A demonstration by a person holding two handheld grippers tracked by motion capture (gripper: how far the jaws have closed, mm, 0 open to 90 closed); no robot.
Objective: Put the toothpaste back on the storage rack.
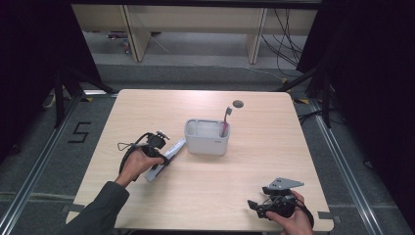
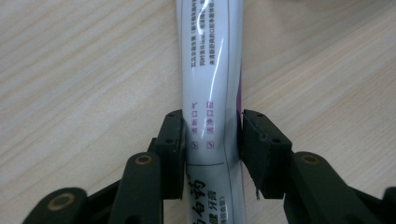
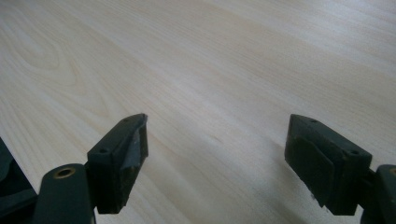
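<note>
Toothpaste in a long white plastic tube (image 2: 212, 93) with purple writing lies flat on the light wooden table (image 1: 274, 147), left of a white square plastic tub (image 1: 207, 138). The left gripper (image 1: 166, 155) has its two black jaws pressed on the tube's sides. A red toothbrush (image 1: 226, 121) stands in the tub. Near the front right edge, the right gripper (image 1: 254, 205) hovers over bare wood with its jaws wide apart.

The high view looks forward and down over the whole table (image 1: 254, 161). Each gripper view looks along its own jaws, close above the wood. The left gripper view and the high view share the toothpaste tube (image 2: 212, 93).
</note>
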